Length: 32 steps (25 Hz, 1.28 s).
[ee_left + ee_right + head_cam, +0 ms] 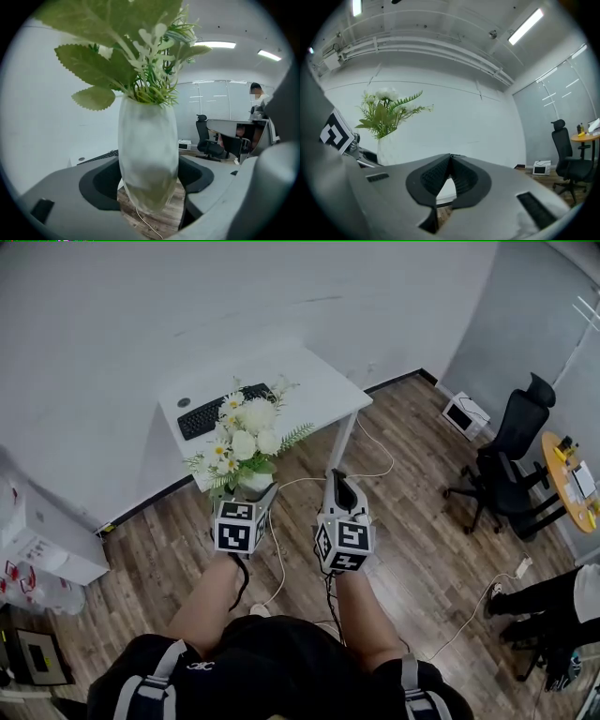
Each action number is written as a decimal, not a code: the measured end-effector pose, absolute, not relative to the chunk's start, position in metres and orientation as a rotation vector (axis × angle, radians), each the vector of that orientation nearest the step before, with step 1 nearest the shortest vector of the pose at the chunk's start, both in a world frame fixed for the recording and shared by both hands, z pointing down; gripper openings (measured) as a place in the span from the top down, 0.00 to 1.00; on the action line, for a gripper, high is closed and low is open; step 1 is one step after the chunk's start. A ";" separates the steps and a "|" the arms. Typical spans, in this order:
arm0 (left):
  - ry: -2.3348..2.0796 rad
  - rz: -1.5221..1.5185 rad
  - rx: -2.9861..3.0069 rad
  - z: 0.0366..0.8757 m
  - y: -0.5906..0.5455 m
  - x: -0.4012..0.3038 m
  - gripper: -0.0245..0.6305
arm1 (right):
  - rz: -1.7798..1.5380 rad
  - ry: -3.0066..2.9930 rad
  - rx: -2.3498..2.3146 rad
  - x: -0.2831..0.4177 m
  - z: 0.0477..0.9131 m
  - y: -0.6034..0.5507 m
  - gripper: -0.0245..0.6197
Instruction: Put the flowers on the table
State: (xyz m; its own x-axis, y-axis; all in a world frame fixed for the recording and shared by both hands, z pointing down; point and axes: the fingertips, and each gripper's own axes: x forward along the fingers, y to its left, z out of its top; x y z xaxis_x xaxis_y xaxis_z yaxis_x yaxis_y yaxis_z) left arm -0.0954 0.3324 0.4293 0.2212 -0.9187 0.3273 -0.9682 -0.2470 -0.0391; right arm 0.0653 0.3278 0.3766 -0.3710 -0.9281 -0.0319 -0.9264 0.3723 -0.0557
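White and yellow flowers (246, 437) with green leaves stand in a frosted white vase (255, 481). My left gripper (253, 491) is shut on the vase and holds it upright in the air, just in front of the white table (319, 390). In the left gripper view the vase (147, 154) fills the gap between the jaws of the left gripper (147, 180), with green stems (150, 93) rising from its neck. My right gripper (337, 477) hangs beside it to the right, shut and with nothing in it. In the right gripper view the right gripper (450, 158) has its pads pressed together, and the flowers (386, 110) show at left.
A black keyboard (220, 409) lies on the table's left half. Cables (375, 465) trail over the wooden floor. A black office chair (511, 451), a round wooden table (572, 479) and a small white box (466, 413) stand at right. A white cabinet (42, 540) is at left.
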 end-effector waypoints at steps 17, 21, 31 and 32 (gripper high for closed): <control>-1.709 0.456 2.373 0.448 0.260 -0.211 0.39 | -0.103 2.469 -1.852 -0.044 0.393 0.261 0.95; -1.696 0.456 2.387 0.450 0.241 -0.208 0.39 | -0.098 2.448 -1.873 -0.039 0.395 0.244 0.95; -1.705 0.428 2.383 0.455 0.171 -0.189 0.39 | -0.057 2.461 -1.849 -0.016 0.395 0.171 0.95; -1.709 0.428 2.380 0.455 0.159 -0.185 0.39 | -0.056 2.462 -1.846 -0.011 0.395 0.159 0.95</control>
State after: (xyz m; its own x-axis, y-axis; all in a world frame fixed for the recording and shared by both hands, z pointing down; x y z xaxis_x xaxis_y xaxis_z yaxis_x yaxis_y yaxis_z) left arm -0.1847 0.1588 0.4551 0.2982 -0.8942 0.3339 -0.9460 -0.3233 -0.0211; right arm -0.0115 0.1589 0.3946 -0.2795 -0.9597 -0.0294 -0.9574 0.2808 -0.0675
